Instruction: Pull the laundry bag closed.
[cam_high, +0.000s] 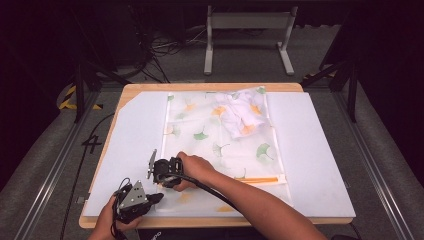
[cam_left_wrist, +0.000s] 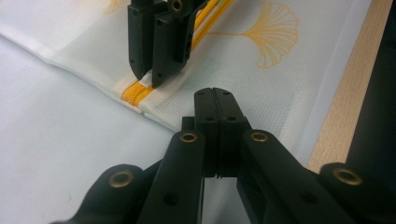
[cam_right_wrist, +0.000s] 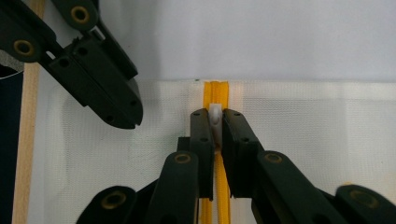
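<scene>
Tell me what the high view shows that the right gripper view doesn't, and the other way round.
High view: the whole leaf-printed mesh bag on the white mat, a crumpled cloth at its far end, and the person's forearms. Right gripper view: the right gripper pinching the white zipper pull at the end of the yellow zipper. Both: the bag's mesh, the left gripper close beside the zipper, and the table's wooden edge.

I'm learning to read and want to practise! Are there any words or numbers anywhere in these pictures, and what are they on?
"4": a dark mark like this number on the grey floor left of the table, in the high view.
No other words or numbers can be read: the mesh bag bears just leaf pictures, and each claw is plain black.
</scene>
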